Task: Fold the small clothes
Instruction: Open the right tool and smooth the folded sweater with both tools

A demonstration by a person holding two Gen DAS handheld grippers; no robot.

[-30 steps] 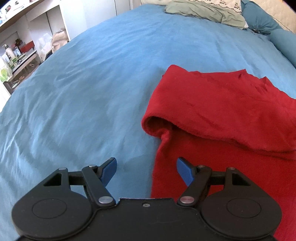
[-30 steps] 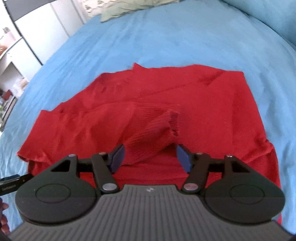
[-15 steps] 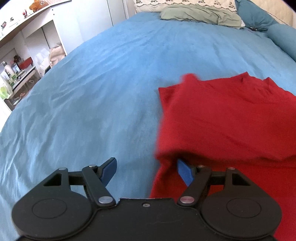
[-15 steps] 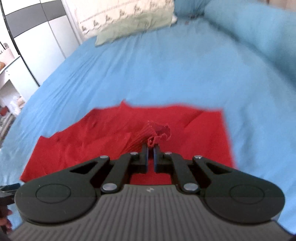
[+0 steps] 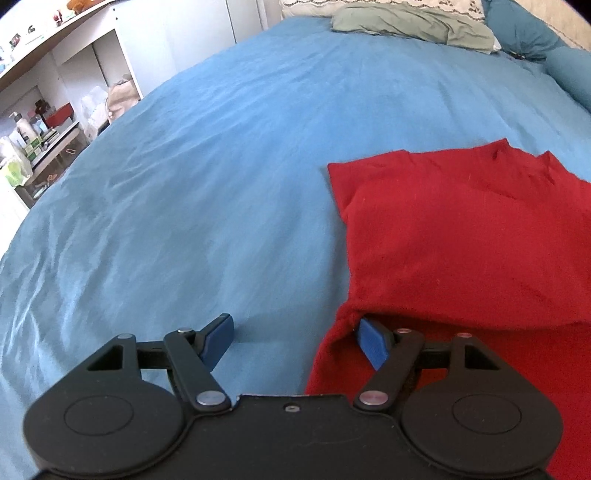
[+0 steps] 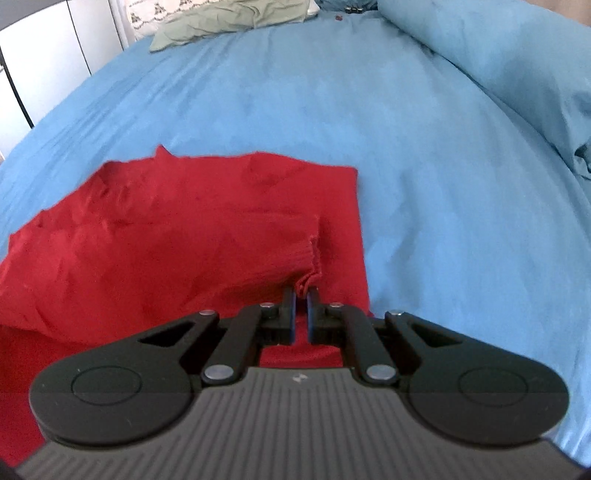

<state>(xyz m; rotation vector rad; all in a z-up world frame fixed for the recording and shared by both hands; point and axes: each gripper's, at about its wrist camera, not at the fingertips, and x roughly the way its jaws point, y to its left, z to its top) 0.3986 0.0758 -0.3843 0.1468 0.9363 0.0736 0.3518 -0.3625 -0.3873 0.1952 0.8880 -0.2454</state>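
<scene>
Our right gripper (image 6: 302, 291) clamped on the ribbed cuff (image 6: 308, 278) of the red knit sweater (image 6: 155, 229), sleeve drawn across its body, our left gripper (image 5: 297, 341) spread wide, one blue pad (image 5: 373, 343) tucked under the sweater's folded edge, the other over the blue bedspread (image 5: 207, 177), green pillow (image 5: 410, 22) far ahead

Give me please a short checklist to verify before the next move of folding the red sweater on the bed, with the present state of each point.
1. Right gripper pinches the sleeve cuff: ok, jaws shut on the ribbed edge.
2. Left gripper ready to take cloth: ok, jaws wide open, nothing pressed between the pads.
3. Left gripper placed at the red sweater: ok, one blue pad sits under the folded edge, the other over bare blue bedcover.
4. Sweater body lies flat: not ok, wrinkles on its far left part in the right wrist view.
5. Free bed space around the sweater: ok.
6. Second sleeve position: cannot tell.
</scene>
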